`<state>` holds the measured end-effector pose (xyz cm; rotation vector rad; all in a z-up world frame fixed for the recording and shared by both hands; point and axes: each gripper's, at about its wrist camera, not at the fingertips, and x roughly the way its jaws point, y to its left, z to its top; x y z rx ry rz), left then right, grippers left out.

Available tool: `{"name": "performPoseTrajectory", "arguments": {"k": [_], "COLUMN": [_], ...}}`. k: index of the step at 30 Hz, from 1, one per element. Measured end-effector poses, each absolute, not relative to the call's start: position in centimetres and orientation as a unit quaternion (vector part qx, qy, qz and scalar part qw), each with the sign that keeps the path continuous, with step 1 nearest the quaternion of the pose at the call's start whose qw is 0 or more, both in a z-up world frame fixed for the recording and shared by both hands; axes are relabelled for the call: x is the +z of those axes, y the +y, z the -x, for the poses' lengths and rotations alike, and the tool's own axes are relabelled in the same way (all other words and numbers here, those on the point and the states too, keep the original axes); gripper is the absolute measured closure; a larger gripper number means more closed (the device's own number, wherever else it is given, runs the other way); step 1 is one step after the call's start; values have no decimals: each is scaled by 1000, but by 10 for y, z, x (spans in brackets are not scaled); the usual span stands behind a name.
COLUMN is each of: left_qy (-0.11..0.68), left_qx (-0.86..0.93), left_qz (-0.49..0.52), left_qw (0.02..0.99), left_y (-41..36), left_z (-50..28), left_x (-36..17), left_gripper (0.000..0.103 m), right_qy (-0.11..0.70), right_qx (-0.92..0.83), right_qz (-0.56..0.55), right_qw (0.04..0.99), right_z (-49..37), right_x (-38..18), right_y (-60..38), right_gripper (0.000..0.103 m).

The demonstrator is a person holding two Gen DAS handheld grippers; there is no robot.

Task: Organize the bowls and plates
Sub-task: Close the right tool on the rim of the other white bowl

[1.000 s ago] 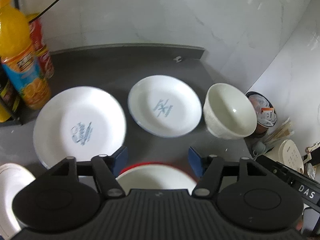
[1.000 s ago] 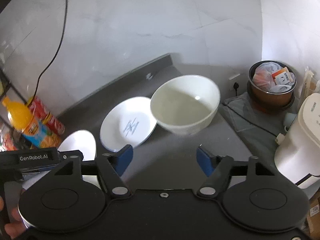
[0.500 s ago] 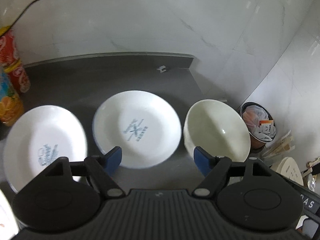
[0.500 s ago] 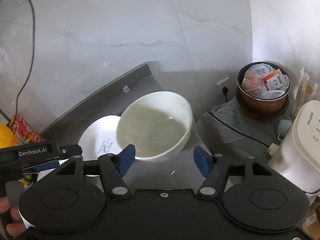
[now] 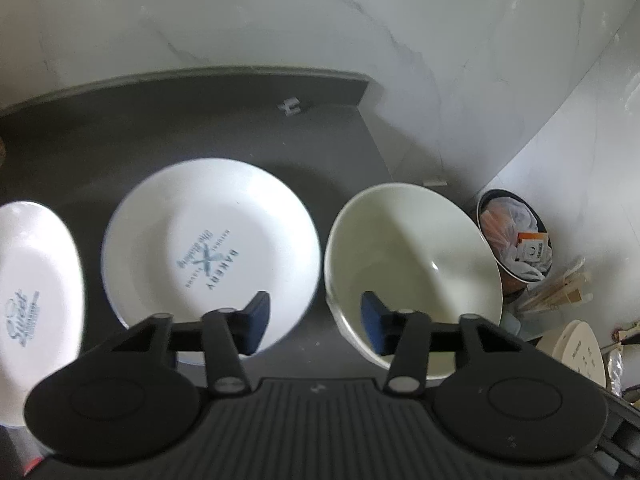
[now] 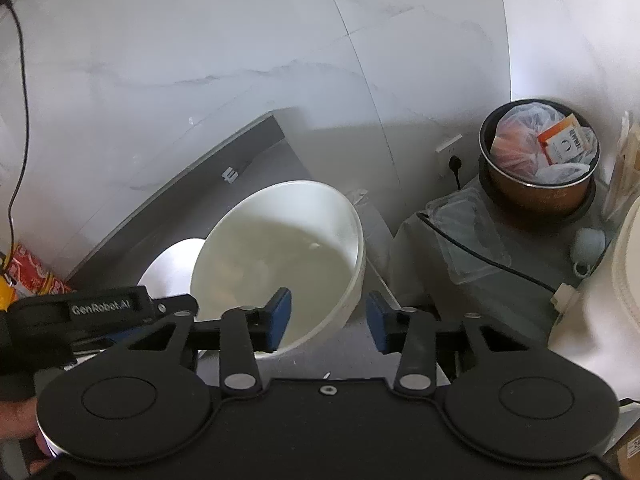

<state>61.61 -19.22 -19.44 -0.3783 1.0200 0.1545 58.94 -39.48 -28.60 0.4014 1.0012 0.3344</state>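
On the grey counter (image 5: 120, 136), the white bowl (image 5: 412, 264) sits at three o'clock of the bakery plate (image 5: 212, 256), while the left gripper (image 5: 314, 318) and right gripper (image 6: 328, 316) hover with jaws spread, the right's straddling the bowl's near rim.

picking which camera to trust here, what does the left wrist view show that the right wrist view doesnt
Only the left wrist view shows the bakery plate face-on and the second printed plate at the left edge.

Only the right wrist view shows the wall cable, the red packet, the left gripper from outside and the right gripper, open.

Both show the white bowl and the bin.
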Motion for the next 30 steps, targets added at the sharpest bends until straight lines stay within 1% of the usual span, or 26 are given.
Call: {"name": "performPoseTrajectory", "arguments": {"k": [2, 3, 5, 7, 9, 10, 11, 13, 20, 30], "left_qy": [486, 489, 493, 494, 496, 496, 496, 497, 496, 478], "left_qx": [77, 78, 78, 74, 72, 68, 62, 60, 61, 57], "left_qz": [181, 183, 191, 194, 204, 209, 210, 197, 211, 209], "left_qw": [851, 849, 846, 844, 841, 840, 841, 843, 840, 851], "left_y": [-194, -194, -195, -197, -196, -196, -198, -202, -197, -179], "left_z": [-620, -621, -624, -628, -629, -630, -631, -633, -622, -591], "left_x": [-199, -201, -205, -207, -210, -210, -209, -208, -202, -176], "left_gripper": [64, 65, 71, 74, 79, 86, 92, 92, 92, 92], "right_qy": [476, 478, 481, 484, 487, 488, 488, 485, 476, 449], "right_qx": [155, 155, 155, 156, 150, 147, 142, 140, 146, 156], "right_qz": [-195, -195, -194, -190, -180, -178, -175, -176, -170, -160], "right_qw": [843, 842, 841, 840, 841, 842, 843, 845, 850, 865], "right_z": [-592, -593, -595, -597, -598, -599, -599, -598, -587, -560], "right_x": [-289, -291, -294, -298, -301, -302, -302, -302, -292, -261], "right_y": [-394, -393, -390, -387, -384, -384, -384, -384, -381, -367], "right_gripper": [64, 67, 70, 74, 78, 82, 84, 85, 86, 86]}}
